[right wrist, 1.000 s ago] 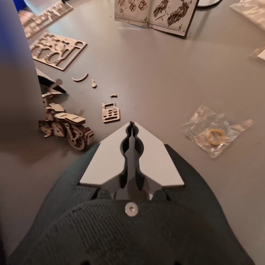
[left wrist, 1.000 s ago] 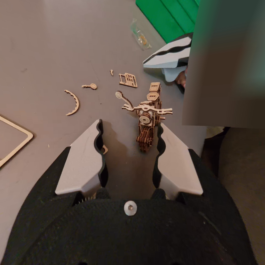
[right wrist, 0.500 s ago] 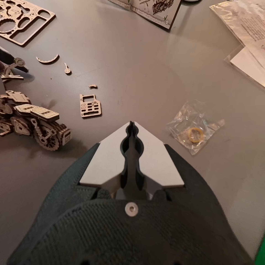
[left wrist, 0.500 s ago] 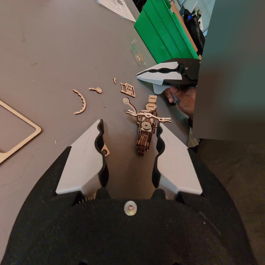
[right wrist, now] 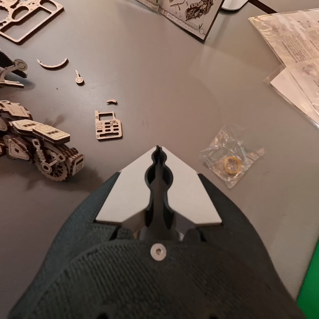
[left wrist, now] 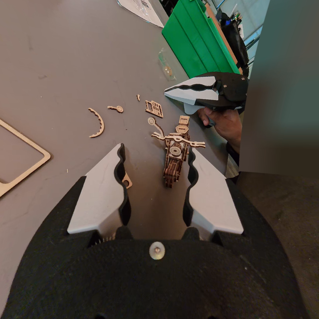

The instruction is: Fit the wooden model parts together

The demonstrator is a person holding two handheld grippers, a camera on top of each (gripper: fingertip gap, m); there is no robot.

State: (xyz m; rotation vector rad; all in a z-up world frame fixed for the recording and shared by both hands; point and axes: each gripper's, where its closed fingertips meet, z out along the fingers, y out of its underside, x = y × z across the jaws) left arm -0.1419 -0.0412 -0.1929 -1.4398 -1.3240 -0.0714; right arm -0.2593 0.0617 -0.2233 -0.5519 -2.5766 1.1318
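On the grey table (left wrist: 69,60), the left gripper (left wrist: 156,151) hangs spread wide and empty. The wooden motorbike (left wrist: 175,155) stands upright just past its fingertips, touching neither. Loose parts (right wrist: 107,126) lie beyond. The right gripper (right wrist: 158,148) is closed, holding nothing.

Upright wooden motorcycle model (left wrist: 175,155) on the grey table, with loose slotted plate (left wrist: 154,109) and toothed arc (left wrist: 97,122) lying flat nearby

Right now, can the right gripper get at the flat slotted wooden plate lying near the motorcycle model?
Probably yes. The slotted plate lies flat just ahead-left of the right gripper, with bare table between. But its jaws are shut and must open first.
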